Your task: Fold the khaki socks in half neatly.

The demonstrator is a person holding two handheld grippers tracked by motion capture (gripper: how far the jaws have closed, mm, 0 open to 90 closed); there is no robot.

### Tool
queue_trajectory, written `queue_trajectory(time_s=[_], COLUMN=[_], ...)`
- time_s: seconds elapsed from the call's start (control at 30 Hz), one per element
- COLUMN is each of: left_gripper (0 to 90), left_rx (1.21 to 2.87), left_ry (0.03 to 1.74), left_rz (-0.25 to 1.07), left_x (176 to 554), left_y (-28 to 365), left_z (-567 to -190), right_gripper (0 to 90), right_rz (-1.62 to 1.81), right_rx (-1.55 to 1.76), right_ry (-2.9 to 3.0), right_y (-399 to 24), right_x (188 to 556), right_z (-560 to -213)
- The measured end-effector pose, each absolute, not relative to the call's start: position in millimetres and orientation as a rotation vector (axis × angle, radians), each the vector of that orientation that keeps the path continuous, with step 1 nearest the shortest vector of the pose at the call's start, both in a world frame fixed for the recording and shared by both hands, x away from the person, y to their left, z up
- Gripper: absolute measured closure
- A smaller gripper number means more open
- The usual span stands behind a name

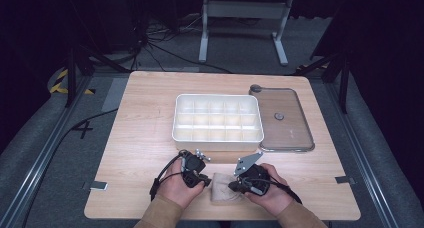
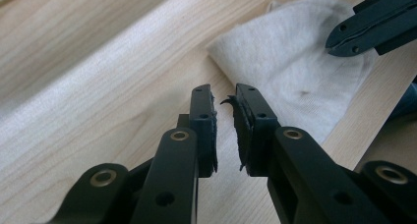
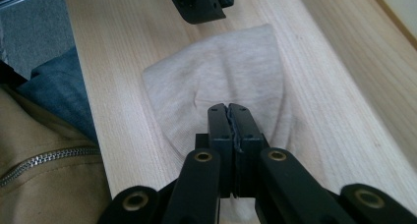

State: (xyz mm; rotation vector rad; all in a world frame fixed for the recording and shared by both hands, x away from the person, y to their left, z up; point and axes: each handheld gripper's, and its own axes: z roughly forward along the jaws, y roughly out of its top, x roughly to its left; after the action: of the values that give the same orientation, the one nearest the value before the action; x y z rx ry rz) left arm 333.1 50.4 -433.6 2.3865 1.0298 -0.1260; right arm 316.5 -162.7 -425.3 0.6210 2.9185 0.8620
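Two grippers meet over a pale cloth lying flat at the bench's near edge. The left gripper stands narrowly parted, empty, above the cloth's edge; the right gripper is closed, tips over the cloth. Folding seems underway; next, pinch an edge cleanly.

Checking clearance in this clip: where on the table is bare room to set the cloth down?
Bare wood lies left of the white divided tray and along the far edge of the table. It is crowded at the near edge, around the cloth, and beside the clear lid.

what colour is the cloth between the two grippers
Pale beige-grey cloth, plain, clearest in the right gripper view.
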Motion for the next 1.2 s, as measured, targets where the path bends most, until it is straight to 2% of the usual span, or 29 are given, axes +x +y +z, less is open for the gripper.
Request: queue_trajectory(time_s=[0.83,1.2], left_gripper=[81.5,80.7], left_rx=[2.482,2.483], left_ry=[0.964,0.921], left_rz=[-0.199,-0.177], left_x=[329,326], left_y=[42,35], left_z=[-443,-442], right_gripper=[89.8,89.8], right_rz=[0.808,0.809], right_rx=[0.637,0.629], right_ry=[2.917,2.919], right_y=[-161,-160], right_x=[321,320], right_z=[-437,-437])
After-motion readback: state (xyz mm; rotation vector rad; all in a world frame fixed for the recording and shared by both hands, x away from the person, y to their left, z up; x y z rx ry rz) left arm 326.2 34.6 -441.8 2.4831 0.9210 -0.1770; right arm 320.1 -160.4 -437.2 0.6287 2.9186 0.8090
